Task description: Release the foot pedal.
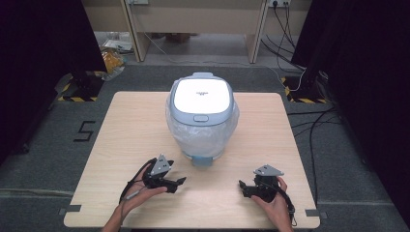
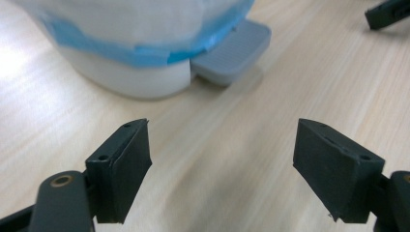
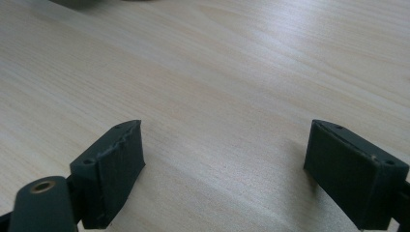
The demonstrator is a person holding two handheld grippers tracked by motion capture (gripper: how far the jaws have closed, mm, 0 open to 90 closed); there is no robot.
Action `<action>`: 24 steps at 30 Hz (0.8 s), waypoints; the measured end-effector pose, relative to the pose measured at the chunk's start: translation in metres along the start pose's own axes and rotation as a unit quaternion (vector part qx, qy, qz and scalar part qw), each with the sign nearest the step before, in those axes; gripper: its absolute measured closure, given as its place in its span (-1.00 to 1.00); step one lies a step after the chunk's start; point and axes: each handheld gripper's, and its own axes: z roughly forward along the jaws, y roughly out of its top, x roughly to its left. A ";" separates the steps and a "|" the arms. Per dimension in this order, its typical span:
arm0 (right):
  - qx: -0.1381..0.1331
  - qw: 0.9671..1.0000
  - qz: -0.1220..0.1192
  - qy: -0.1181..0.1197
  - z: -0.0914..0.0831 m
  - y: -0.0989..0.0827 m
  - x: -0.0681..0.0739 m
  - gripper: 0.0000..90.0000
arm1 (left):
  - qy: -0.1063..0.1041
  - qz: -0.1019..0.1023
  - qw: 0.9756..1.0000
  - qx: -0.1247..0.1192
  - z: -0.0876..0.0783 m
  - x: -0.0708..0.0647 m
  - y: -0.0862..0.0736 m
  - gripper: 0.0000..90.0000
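A white and pale-blue pedal bin (image 1: 201,113) with a clear liner bag stands in the middle of the wooden table (image 1: 130,125), its lid down. Its grey foot pedal (image 1: 201,161) sticks out toward me; in the left gripper view the pedal (image 2: 233,52) lies just beyond the jaws. My left gripper (image 1: 177,183) rests low on the table left of the pedal, open and empty, seen up close in its own view (image 2: 221,166). My right gripper (image 1: 242,187) sits on the table to the pedal's right, open with bare wood between its jaws (image 3: 225,171).
The table's front edge lies just behind both hands. Grey floor surrounds the table, with black stands and hazard-taped bases (image 1: 77,89) at the far corners, cables (image 1: 314,121) on the right, and a wooden desk (image 1: 193,19) at the back.
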 end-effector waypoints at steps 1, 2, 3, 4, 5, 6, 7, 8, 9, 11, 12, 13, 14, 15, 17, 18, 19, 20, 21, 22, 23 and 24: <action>0.000 1.000 0.000 0.000 0.000 0.000 0.000 -0.68 | 0.000 -0.004 1.000 0.002 0.000 0.000 -0.003 -0.55; 0.000 1.000 0.000 0.000 0.000 0.000 0.000 -0.68 | 0.003 -0.006 1.000 0.006 0.000 0.000 -0.007 -0.55; 0.000 1.000 0.000 0.000 0.000 0.000 0.000 -0.68 | 0.003 -0.010 1.000 0.009 0.000 0.000 -0.010 -0.56; 0.000 1.000 0.000 0.000 0.000 0.000 0.000 -0.68 | 0.004 -0.010 1.000 0.011 0.000 0.000 -0.013 -0.56; 0.000 1.000 0.000 0.000 0.000 0.000 0.000 -0.68 | 0.005 -0.011 1.000 0.014 -0.001 0.000 -0.015 -0.57; 0.000 1.000 0.000 0.000 0.000 0.000 0.000 -0.68 | 0.005 -0.011 1.000 0.016 -0.002 0.000 -0.017 -0.57; 0.000 1.000 0.000 0.000 0.000 0.000 0.000 -0.68 | 0.008 -0.013 1.000 0.020 -0.004 0.000 -0.020 -0.58; 0.000 1.000 0.000 0.000 0.000 0.000 0.000 -0.68 | 0.011 -0.011 1.000 0.027 -0.005 0.001 -0.022 -0.59; 0.000 1.000 0.000 0.000 0.000 0.000 0.000 -0.68 | 0.013 -0.011 0.999 0.030 -0.006 0.001 -0.024 -0.60; 0.000 1.000 0.000 0.000 0.000 0.000 0.000 -0.68 | 0.017 -0.016 0.999 0.035 -0.010 0.003 -0.029 -0.61; 0.000 1.000 0.000 0.000 0.000 0.000 0.000 -0.68 | 0.018 -0.020 0.999 0.037 -0.012 0.004 -0.030 -0.61; 0.000 1.000 0.000 0.000 0.000 0.000 0.000 -0.68 | 0.019 -0.023 0.999 0.035 -0.013 0.004 -0.032 -0.61; 0.000 1.000 0.000 0.000 0.000 0.000 0.000 -0.68 | 0.020 -0.024 0.999 0.036 -0.015 0.004 -0.033 -0.62; 0.000 1.000 0.000 0.000 0.000 0.000 0.000 -0.68 | 0.021 -0.025 0.999 0.037 -0.017 0.005 -0.035 -0.62; 0.000 1.000 0.000 0.000 0.000 0.000 0.000 -0.68 | 0.022 -0.028 0.999 0.041 -0.020 0.005 -0.037 -0.64; 0.000 1.000 0.000 0.000 0.000 0.000 0.000 -0.69 | 0.022 -0.029 0.998 0.041 -0.022 0.005 -0.039 -0.65; 0.000 1.000 0.000 0.000 0.000 0.000 0.000 -0.68 | 0.021 -0.032 0.998 0.040 -0.023 0.005 -0.040 -0.66; 0.000 1.000 0.000 0.000 0.000 0.000 0.000 -0.68 | 0.021 -0.035 0.998 0.040 -0.024 0.005 -0.041 -0.66; 0.000 1.000 0.000 0.000 0.000 0.000 0.000 -0.68 | 0.021 -0.037 0.998 0.044 -0.026 0.006 -0.042 -0.66; 0.000 1.000 0.000 0.000 0.000 0.000 0.000 -0.68 | 0.021 -0.040 0.998 0.044 -0.027 0.006 -0.043 -0.67; 0.000 1.000 0.000 0.000 0.000 0.000 0.000 -0.68 | 0.020 -0.043 0.998 0.046 -0.028 0.006 -0.044 -0.67; 0.000 1.000 0.000 0.000 0.000 0.000 0.000 -0.68 | 0.019 -0.046 0.998 0.046 -0.030 0.006 -0.045 -0.67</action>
